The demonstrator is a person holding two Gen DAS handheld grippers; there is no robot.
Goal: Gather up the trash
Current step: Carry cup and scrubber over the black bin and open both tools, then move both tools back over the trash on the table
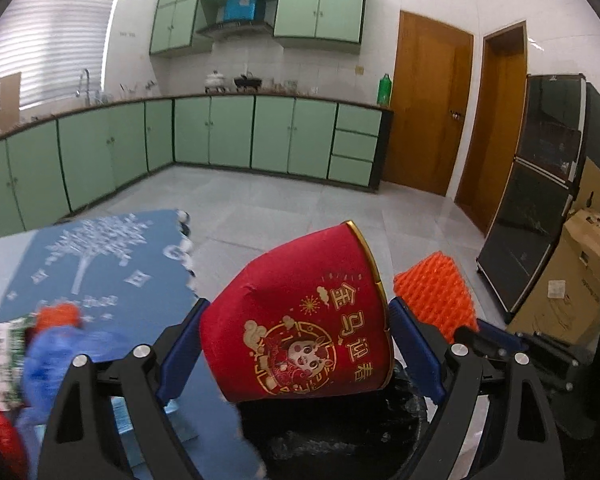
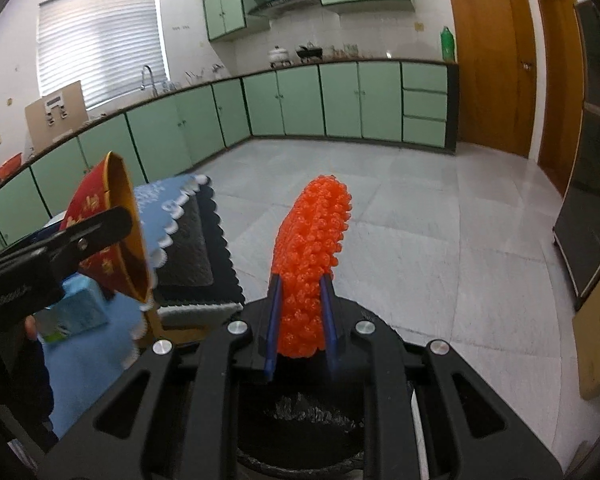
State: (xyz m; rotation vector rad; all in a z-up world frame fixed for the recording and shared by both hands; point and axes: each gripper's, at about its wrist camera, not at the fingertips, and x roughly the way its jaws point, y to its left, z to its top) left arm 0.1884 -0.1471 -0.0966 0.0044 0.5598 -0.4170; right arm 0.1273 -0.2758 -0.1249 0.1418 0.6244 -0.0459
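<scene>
My left gripper (image 1: 300, 332) is shut on a red paper cup (image 1: 300, 320) with gold print, held tilted with its rim to the right. It also shows in the right wrist view (image 2: 108, 232). My right gripper (image 2: 300, 312) is shut on an orange foam net (image 2: 312, 256), which also shows in the left wrist view (image 1: 436, 292). Both are held above a black-lined trash bin (image 2: 300, 420), seen below the cup in the left wrist view (image 1: 332, 432).
A table with a blue cloth (image 1: 100, 272) holds blurred litter: a blue bag (image 1: 60, 356), a green-white carton (image 1: 4, 360). Dark mats (image 2: 196, 248) hang at its edge. Cardboard boxes (image 1: 572, 280) and a black cabinet (image 1: 540, 184) stand right. Grey tiled floor (image 2: 420, 240) lies ahead.
</scene>
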